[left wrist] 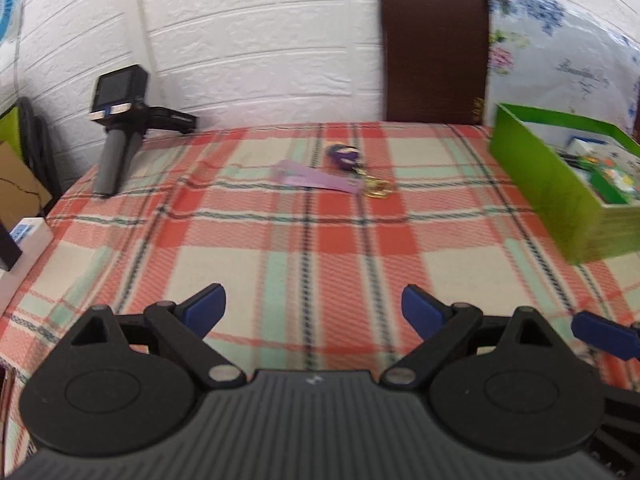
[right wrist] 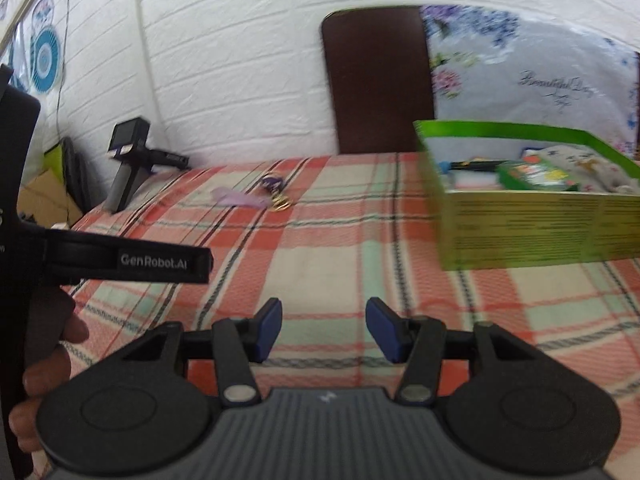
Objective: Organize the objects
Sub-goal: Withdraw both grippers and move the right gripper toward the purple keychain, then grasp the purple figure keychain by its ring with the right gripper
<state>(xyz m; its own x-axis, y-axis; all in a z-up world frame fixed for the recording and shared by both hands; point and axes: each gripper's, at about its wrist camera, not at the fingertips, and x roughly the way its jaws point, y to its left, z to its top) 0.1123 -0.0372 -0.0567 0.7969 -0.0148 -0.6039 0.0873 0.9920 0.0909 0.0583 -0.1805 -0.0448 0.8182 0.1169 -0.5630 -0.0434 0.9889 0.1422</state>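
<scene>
A purple keychain (left wrist: 344,168) with a lilac strap and gold clasp lies on the plaid tablecloth (left wrist: 304,248) towards the far side; it also shows in the right wrist view (right wrist: 260,196). A green box (left wrist: 560,184) holding several small items stands at the right, also in the right wrist view (right wrist: 532,196). My left gripper (left wrist: 314,312) is open and empty above the near cloth. My right gripper (right wrist: 324,330) is open and empty, left of the box. The body of the left gripper (right wrist: 120,260) appears at the left of the right wrist view.
A spare handheld gripper with a screen (left wrist: 120,120) stands at the table's far left corner. A brown chair back (left wrist: 434,44) is behind the table against a white brick wall. A white box (left wrist: 24,236) and cardboard (left wrist: 16,184) sit off the left edge.
</scene>
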